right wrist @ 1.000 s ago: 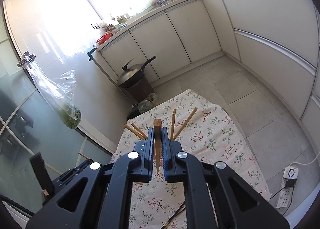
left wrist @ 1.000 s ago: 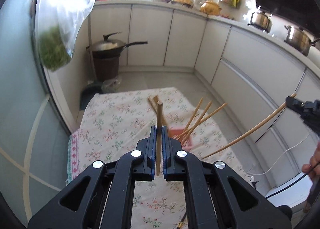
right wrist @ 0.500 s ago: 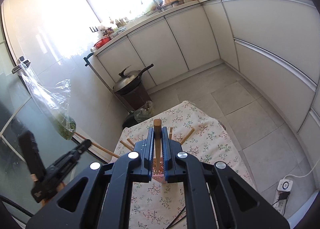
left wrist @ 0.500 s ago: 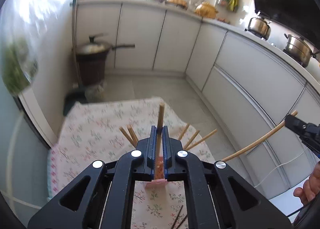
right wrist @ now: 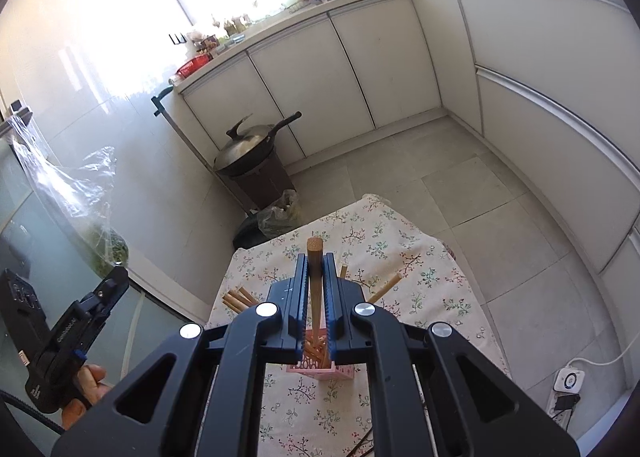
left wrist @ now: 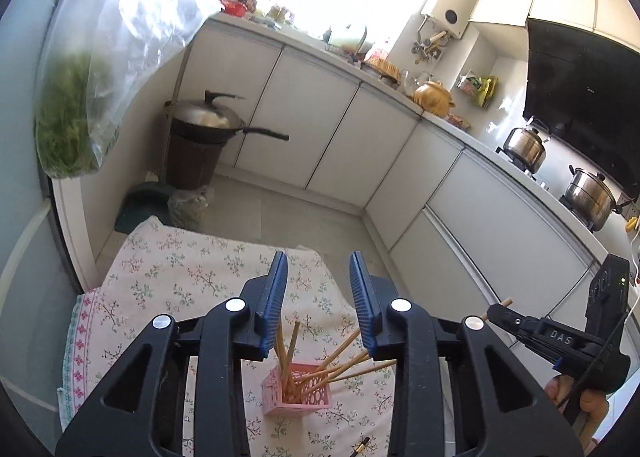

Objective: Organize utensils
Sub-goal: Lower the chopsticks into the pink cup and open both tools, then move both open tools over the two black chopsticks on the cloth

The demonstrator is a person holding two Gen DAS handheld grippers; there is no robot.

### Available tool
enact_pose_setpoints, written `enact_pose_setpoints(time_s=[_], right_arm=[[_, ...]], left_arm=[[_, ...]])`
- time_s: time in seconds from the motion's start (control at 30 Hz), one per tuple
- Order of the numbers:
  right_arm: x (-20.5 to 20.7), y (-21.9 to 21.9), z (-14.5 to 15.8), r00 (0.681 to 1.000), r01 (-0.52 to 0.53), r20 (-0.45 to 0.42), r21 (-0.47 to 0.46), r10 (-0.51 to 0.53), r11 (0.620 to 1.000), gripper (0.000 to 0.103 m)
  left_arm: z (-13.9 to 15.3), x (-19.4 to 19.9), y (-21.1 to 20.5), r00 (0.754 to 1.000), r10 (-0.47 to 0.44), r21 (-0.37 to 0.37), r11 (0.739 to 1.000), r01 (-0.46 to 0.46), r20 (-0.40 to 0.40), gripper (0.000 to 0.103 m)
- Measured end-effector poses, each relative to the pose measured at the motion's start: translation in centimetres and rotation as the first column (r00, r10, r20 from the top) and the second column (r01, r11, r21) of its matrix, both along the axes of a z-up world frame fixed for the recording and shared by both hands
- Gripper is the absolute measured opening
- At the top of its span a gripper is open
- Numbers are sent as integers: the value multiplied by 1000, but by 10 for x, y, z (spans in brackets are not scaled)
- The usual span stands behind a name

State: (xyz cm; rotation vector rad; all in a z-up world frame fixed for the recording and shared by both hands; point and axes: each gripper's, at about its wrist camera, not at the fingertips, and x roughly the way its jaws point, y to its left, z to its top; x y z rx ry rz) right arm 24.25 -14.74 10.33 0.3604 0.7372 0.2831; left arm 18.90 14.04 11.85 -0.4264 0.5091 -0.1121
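Note:
A pink perforated holder stands on the floral tablecloth with several wooden chopsticks leaning in it. My left gripper is open and empty, above the holder. My right gripper is shut on one wooden chopstick, held upright over the holder; its lower end reaches into the holder among the others. The right gripper also shows in the left wrist view with the chopstick tip poking out. The left gripper shows at the left in the right wrist view.
Dark chopsticks lie on the cloth at the near edge. A wok on a brown bin stands by the cabinets. A plastic bag of greens hangs at the left. A power strip lies on the floor at right.
My left gripper has opened and let go of its chopstick, which now stands in the holder. My right gripper has come lower over the holder with its chopstick.

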Motion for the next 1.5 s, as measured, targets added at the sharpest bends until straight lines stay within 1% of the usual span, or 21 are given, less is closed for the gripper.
enact_pose_setpoints(time_s=[0.07,0.1,0.17,0.23,0.27,0.3,0.4,0.5,0.57,0.63,0.77,1.0,1.03,1.07,1.17,1.23,1.3,1.37,1.4,1.47,1.5], right_arm=[[11,7,-14,999,8,-35,-2,-8,1000,8],[17,12,-22,999,11,-50,-13,-11,1000,11],[29,22,-38,996,9,-85,-33,-12,999,13],[38,25,-51,992,10,-122,9,-9,1000,13],[37,26,-51,993,8,-119,19,-5,1000,13],[33,28,-48,995,6,-96,9,-6,1000,13],[19,33,-35,1000,5,-29,-60,-7,998,13],[9,33,-26,1000,9,4,-83,-8,996,13],[1,30,-21,1000,18,23,-93,-16,996,13],[-6,27,-19,999,20,32,-100,-17,995,13],[-14,25,-18,999,18,32,-118,-14,993,18],[-27,32,-17,997,40,78,-175,-27,984,42],[-29,32,-17,996,45,83,-182,-30,982,44],[-31,32,-17,996,50,87,-189,-34,981,48],[-40,31,-18,992,78,110,-211,-56,974,62],[-45,30,-19,990,93,120,-220,-68,971,68],[-52,27,-21,988,112,128,-224,-85,968,77],[-60,24,-23,986,132,132,-228,-104,965,81],[-65,21,-26,984,148,134,-235,-118,961,85],[-75,16,-31,980,174,139,-243,-143,954,91],[-79,14,-33,978,185,139,-249,-154,951,92]], left_arm=[[-10,8,-2,999,-17,-3,1000,17,-38,31],[-13,10,-2,998,-26,-3,1000,25,-48,31],[-20,12,-10,996,-50,17,999,51,-74,31],[-22,11,-18,995,-67,39,997,70,-77,32],[-20,9,-24,994,-78,58,995,82,-71,32],[-20,8,-27,995,-80,75,994,85,-64,32],[-17,1,-39,996,-71,138,987,77,-46,35],[-14,-4,-44,997,-72,158,985,76,-34,38],[-12,-8,-45,998,-66,164,984,69,-25,45],[-12,-9,-44,998,-59,165,984,62,-24,50],[-15,-9,-44,998,-45,175,983,52,-44,53],[-15,-14,-51,999,-21,229,973,29,-38,65],[-15,-15,-52,999,-18,235,972,26,-36,68],[-16,-17,-53,999,-14,242,970,22,-34,71],[-19,-23,-59,999,-10,265,964,19,-37,75],[-21,-28,-63,999,-11,279,960,23,-42,77],[-24,-33,-66,999,-8,292,956,21,-45,79],[-28,-39,-69,999,-7,304,952,22,-50,85],[-30,-42,-71,999,-7,307,951,23,-52,86],[-35,-49,-72,998,-3,313,949,21,-59,94],[-36,-51,-73,998,-3,317,948,23,-63,95]])
